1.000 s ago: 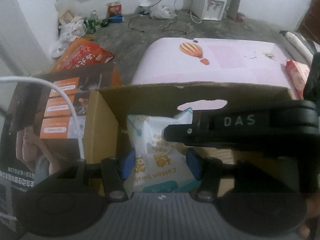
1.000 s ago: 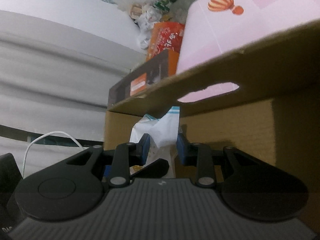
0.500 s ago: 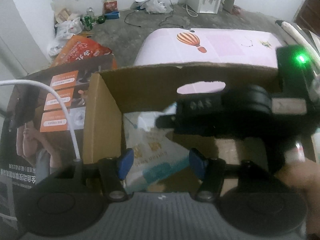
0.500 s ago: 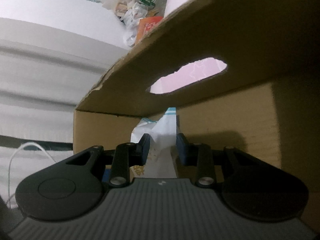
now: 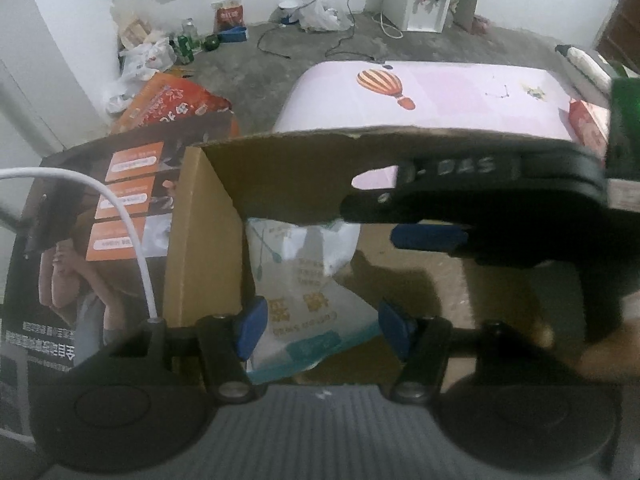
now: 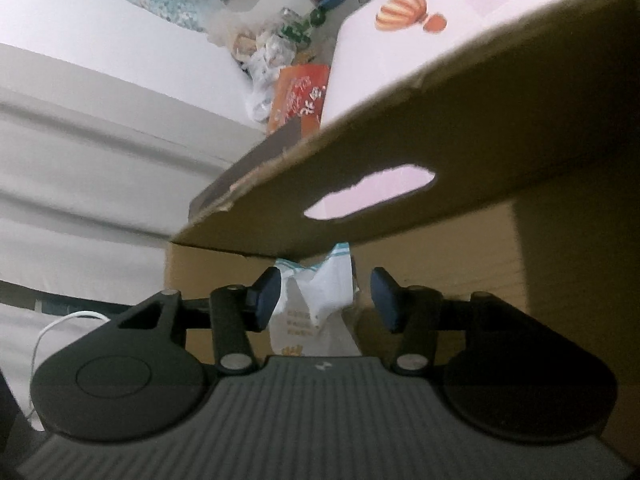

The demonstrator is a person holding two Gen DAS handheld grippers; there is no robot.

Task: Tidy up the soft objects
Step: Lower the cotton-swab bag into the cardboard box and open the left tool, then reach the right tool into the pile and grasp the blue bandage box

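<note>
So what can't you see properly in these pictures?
- Left wrist view: the bottom of the white cotton swab bag is cut off by the left gripper body; its small print is blurred.
- Left wrist view: the right side of the cardboard box is hidden behind the right gripper.
- Right wrist view: the box flap blocks most of the room.

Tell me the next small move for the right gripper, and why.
Probably draw the right gripper back out of the brown cardboard box. Its jaws are opening, the blue fingers stand clear of the white cotton-swab packet, and the packet leans in the box's corner.
</note>
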